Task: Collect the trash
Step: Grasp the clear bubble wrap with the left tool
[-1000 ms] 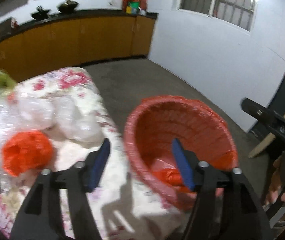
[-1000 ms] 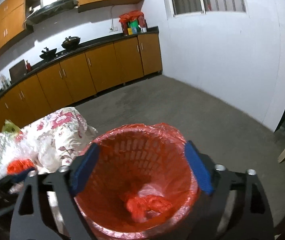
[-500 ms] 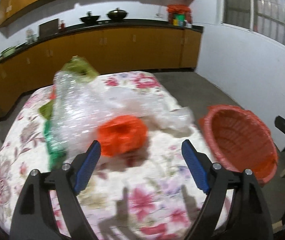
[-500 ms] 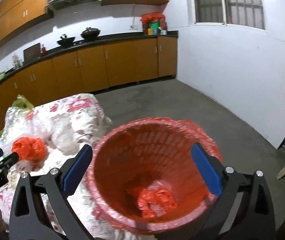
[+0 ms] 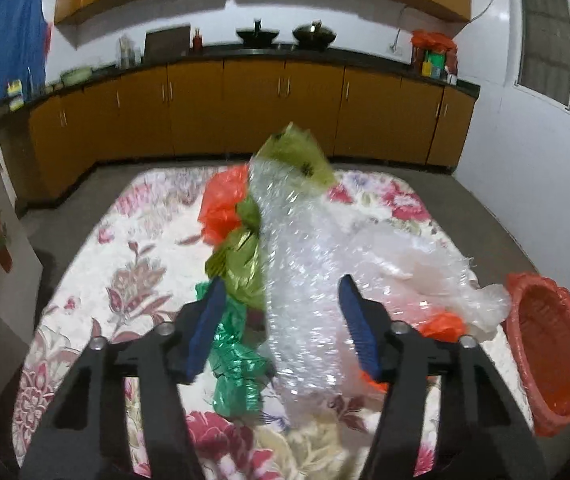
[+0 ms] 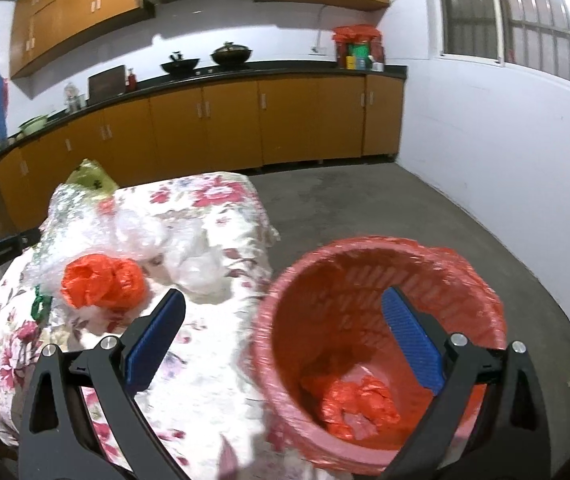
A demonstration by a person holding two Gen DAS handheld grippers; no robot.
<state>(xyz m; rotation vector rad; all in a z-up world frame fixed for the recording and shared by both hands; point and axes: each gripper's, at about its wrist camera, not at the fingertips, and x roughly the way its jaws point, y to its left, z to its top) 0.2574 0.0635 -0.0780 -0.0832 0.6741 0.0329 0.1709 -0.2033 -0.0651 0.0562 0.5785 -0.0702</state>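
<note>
Two sets of jaws, both mine, work over a table [image 5: 97, 280] covered in a floral cloth in a kitchen with orange cabinets. My left gripper [image 5: 281, 320] has just been closing and now stands about half open, its blue pads to either side of a long roll of clear bubble wrap [image 5: 305, 300]. The picture is blurred, so I cannot say for sure, but the pads do not seem to press on the wrap; I judge nothing is held yet. Just left of these jaws lie a crumpled green foil wrapper [image 5: 237, 368] and a yellow-green bag [image 5: 245, 264]; beyond them sits a red plastic bag [image 5: 221, 208]. Far to the right stands the red-lined trash basket [image 5: 553, 352].

My right gripper [image 6: 285, 340] is wide open and empty, hovering over the near rim of that basket [image 6: 285, 312], where red and clear scraps [image 6: 357, 404] already lie at the bottom. To its left a crumpled red bag [image 6: 101, 280] rests on the table.

I judge the step is reaching for the next piece. Next, the left jaws should close on the bubble wrap, lift it clear of its neighbours and carry it right to the basket.
</note>
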